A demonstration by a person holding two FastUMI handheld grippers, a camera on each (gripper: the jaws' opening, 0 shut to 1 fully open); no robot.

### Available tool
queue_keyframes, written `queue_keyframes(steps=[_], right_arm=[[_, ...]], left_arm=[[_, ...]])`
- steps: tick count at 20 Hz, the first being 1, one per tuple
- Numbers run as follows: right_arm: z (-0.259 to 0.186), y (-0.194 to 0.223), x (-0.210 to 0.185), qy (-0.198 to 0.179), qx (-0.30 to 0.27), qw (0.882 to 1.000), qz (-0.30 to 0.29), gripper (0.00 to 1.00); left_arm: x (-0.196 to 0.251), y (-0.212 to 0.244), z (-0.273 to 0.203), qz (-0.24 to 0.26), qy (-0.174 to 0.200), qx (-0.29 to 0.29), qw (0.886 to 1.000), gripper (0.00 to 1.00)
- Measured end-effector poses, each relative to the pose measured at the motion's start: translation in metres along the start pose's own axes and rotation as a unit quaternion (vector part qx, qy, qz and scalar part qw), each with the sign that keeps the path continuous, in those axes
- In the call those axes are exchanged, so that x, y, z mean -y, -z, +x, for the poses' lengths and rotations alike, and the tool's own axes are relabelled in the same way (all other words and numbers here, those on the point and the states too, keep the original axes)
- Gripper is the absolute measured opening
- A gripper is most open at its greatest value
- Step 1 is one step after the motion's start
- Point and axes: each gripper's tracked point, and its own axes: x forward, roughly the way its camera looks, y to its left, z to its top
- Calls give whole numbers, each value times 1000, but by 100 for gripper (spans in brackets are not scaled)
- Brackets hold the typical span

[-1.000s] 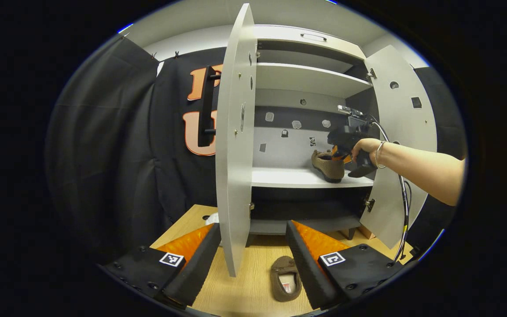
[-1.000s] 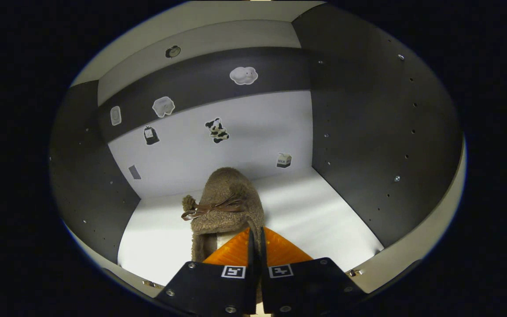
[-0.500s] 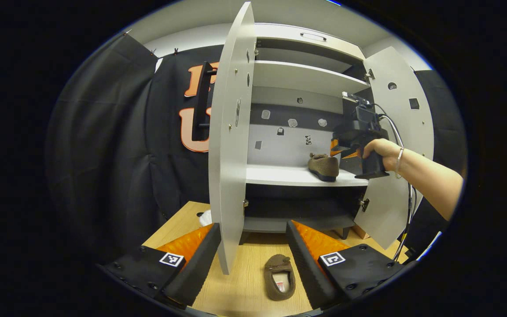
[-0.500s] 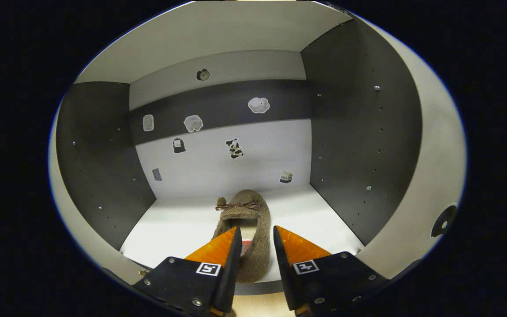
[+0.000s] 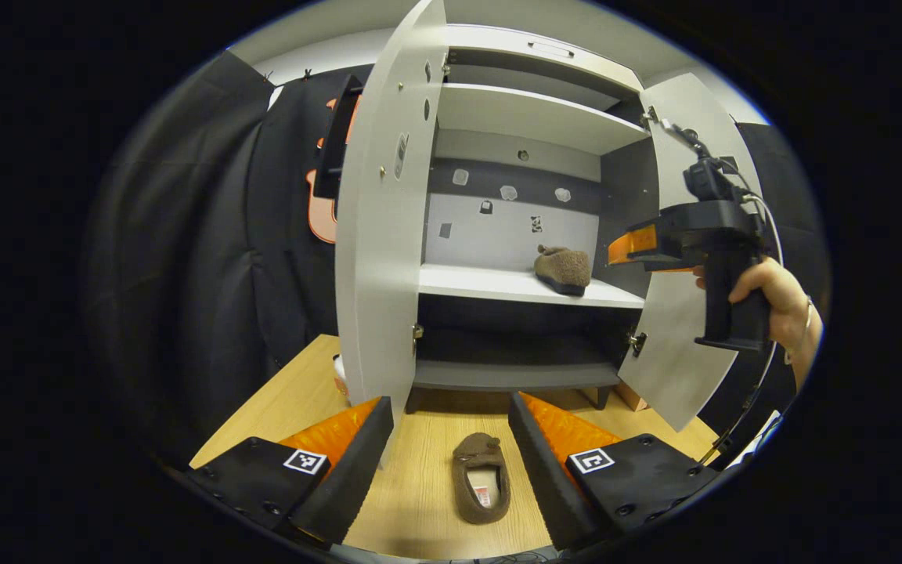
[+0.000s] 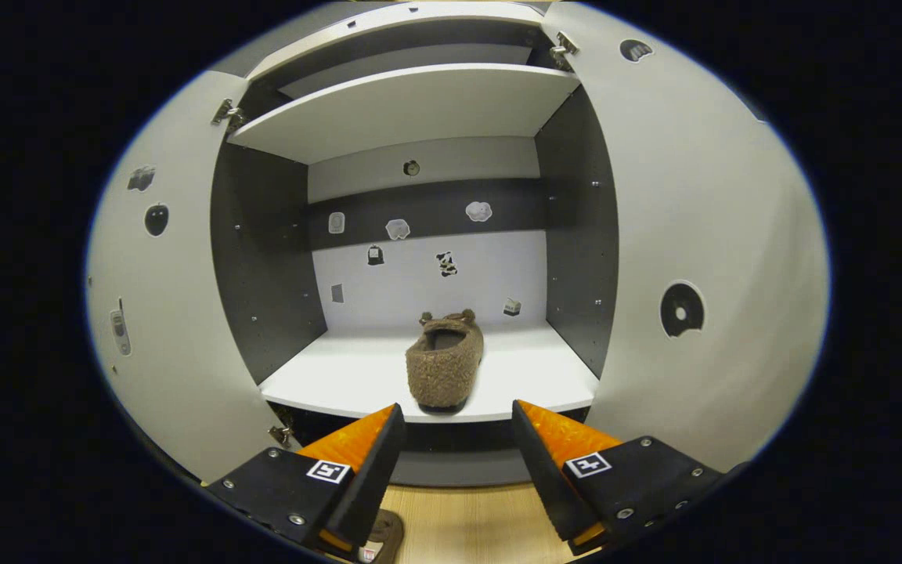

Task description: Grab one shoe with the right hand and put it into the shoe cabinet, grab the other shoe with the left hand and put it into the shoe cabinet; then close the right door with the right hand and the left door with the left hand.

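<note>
left gripper (image 5: 451, 462): jaws spread wide, holding nothing, hovering right over the floor shoe
floor shoe (image 5: 481, 488): lying on the wooden floor (image 5: 420, 501) between the fingers, long axis pointing toward the shoe cabinet (image 5: 529, 117), so left hand's clearly nearer
right gripper (image 6: 455, 462): jaws wide, empty, just outside the cabinet
shelf shoe (image 6: 445, 368): already on the middle shelf (image 6: 326, 384), heel facing out
doors: both open

L gripper (image 5: 451, 439) & R gripper (image 6: 457, 450): fingers apart, empty.
</note>
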Motion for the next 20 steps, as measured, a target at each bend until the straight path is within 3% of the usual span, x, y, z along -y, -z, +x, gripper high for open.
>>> queue_keyframes(steps=[4,9,16,20], right_arm=[[-48,9,12,8,20,1000,-21,93],[-95,19,24,10,19,1000,-9,92],[-128,22,49,30,25,999,-4,92],[-140,28,58,36,17,999,13,92]], left_arm=[[3,43,24,-7,5,-46,999,97],[2,122,56,2,19,-142,990,97],[0,212,87,-2,18,-261,965,98],[-7,222,101,-21,10,-301,953,98]])
